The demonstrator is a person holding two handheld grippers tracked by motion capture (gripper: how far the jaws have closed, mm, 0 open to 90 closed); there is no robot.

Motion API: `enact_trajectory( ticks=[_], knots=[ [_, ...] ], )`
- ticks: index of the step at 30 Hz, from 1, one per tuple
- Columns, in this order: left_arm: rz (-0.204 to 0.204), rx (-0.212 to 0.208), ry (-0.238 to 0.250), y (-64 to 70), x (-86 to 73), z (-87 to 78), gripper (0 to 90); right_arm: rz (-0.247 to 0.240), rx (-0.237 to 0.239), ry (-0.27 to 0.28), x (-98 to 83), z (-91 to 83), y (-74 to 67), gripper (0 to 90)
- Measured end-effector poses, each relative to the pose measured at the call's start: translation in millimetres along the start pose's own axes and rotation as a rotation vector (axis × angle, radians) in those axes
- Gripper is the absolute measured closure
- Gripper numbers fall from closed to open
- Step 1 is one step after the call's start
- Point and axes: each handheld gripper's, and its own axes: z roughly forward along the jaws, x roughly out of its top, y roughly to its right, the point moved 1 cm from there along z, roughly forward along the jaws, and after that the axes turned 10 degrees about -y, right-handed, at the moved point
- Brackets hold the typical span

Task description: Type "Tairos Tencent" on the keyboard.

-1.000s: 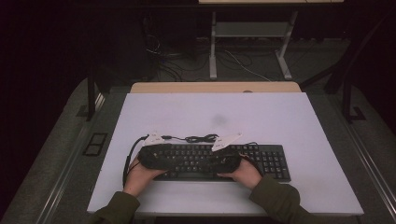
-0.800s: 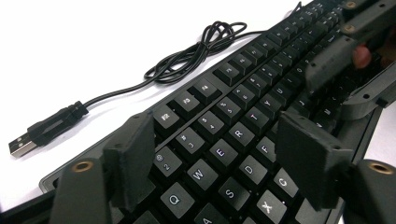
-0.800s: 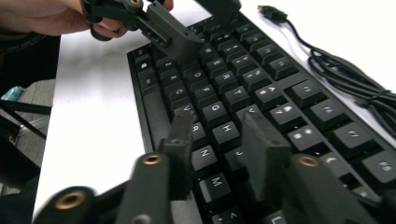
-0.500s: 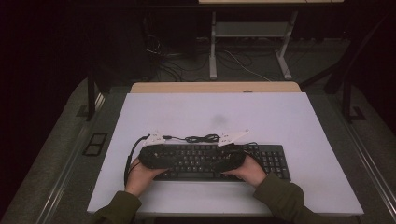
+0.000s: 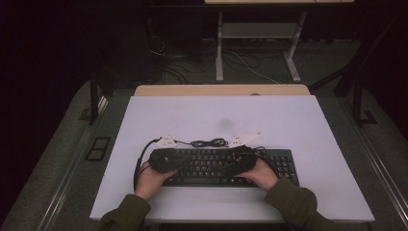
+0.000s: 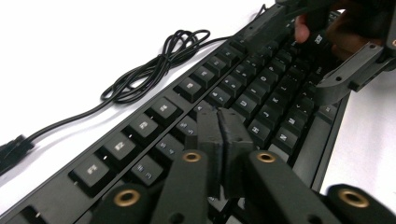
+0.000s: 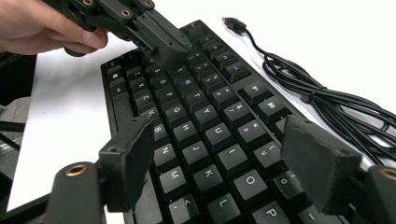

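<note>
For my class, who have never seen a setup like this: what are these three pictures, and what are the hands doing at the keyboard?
A person sits at a white table with a hand-held two-jaw gripper in each hand. One picture looks down from above; the other two come from cameras riding on the grippers. A black keyboard lies there, its cable coiled behind it. The left gripper has just closed, with nothing between its jaws, tips over the keys. The right gripper has just been opening, jaws wide above the keys. Neither holds anything.
</note>
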Motion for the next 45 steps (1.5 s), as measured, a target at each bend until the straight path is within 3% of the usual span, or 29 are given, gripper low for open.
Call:
enact_trajectory(
  ticks=[4,27,39,45],
  knots=[
    [0.002,-0.006,-0.008,1.2,2.0,5.2,89.1,0.007,-0.014,0.003,0.0,-0.9,2.0,19.9],
    [0.026,0.000,-0.069,5.7,5.7,26.5,89.2,0.012,-0.028,0.018,0.6,-2.5,4.1,19.8],
    [0.013,0.002,-0.054,5.8,4.7,20.9,88.7,0.011,-0.019,0.027,1.9,-4.5,4.3,19.8],
    [0.003,0.005,-0.044,5.3,3.1,15.0,82.0,0.001,-0.021,0.028,1.8,-7.3,5.5,19.9]
  ],
)
